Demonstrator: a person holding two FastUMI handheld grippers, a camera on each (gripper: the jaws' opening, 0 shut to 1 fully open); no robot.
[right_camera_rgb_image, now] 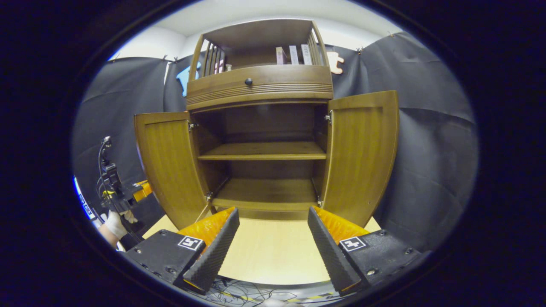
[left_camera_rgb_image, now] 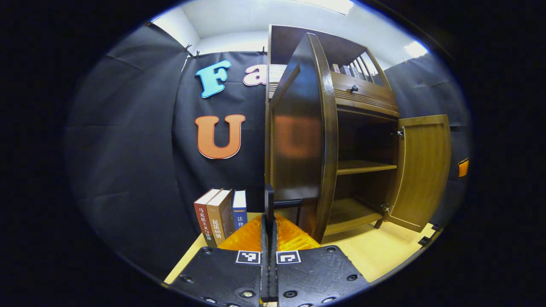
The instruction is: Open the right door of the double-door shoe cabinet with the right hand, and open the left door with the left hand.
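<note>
Black cloth hangs all round the booth, and a pale wooden table point(left_camera_rgb_image: 384, 251) carries the shoe cabinet point(left_camera_rgb_image: 362, 98).

From the left gripper view, the left gripper point(left_camera_rgb_image: 269, 204) has its fingers brought tight together on the dark bar handle point(left_camera_rgb_image: 286, 203) of the left door point(left_camera_rgb_image: 298, 140), which stands swung out edge-on toward the camera. Beyond it the cabinet's inside shows a middle shelf point(left_camera_rgb_image: 364, 167) and a bottom board. The right door point(left_camera_rgb_image: 422, 170) is swung wide open on the far side. Three books point(left_camera_rgb_image: 219, 215) stand upright on the table just beside the cabinet, against the cloth. A small round knob point(left_camera_rgb_image: 353, 88) sits on the drawer front above the doors.

From the right gripper view, the right gripper point(right_camera_rgb_image: 273, 221) faces the cabinet square on with its fingers spread well apart, holding nothing, low over the table in front of the bottom board. Both doors stand open to either side. At the left edge, a gloved hand point(right_camera_rgb_image: 114, 224) holds the other gripper behind the left door.
</note>
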